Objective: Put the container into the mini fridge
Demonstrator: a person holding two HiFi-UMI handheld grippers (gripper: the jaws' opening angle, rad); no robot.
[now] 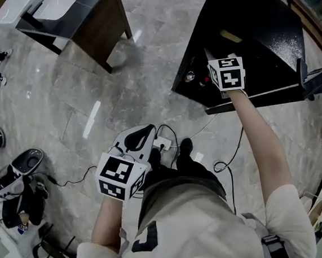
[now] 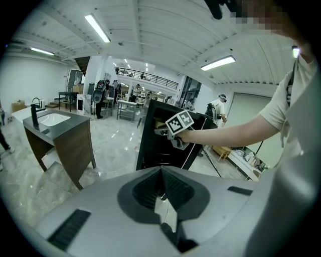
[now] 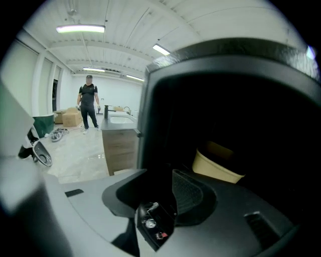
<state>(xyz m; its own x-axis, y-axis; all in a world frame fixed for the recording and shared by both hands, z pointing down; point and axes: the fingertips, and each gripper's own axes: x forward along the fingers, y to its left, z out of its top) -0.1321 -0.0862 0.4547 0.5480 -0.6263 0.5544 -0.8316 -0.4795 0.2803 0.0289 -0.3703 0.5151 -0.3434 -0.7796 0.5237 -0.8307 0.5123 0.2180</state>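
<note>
A grey marble floor fills most of the head view. At 1 o'clock in that view stands the black mini fridge, its front open toward the wearer and its inside dark. At 11 o'clock is a dark wood vanity cabinet with a white basin set in its top, well apart from the fridge. The wearer's right arm stretches out from 5 o'clock to the fridge's opening.

The right gripper is at the mouth of the fridge. Its jaws stand wide apart and hold nothing; through the gap between them only a small black part of the fridge with a metal knob shows. The left gripper is held low and close to the body, at 7 o'clock in the head view, pointing toward the fridge. Its ridged pads meet at the tips with nothing between them.

The container, a pale cream tub, rests inside the fridge, at 1 o'clock from the right gripper's jaws and clear of them. A second person stands far off at 10 o'clock in the right gripper view. Thin black cables trail over the floor by the wearer's feet.
</note>
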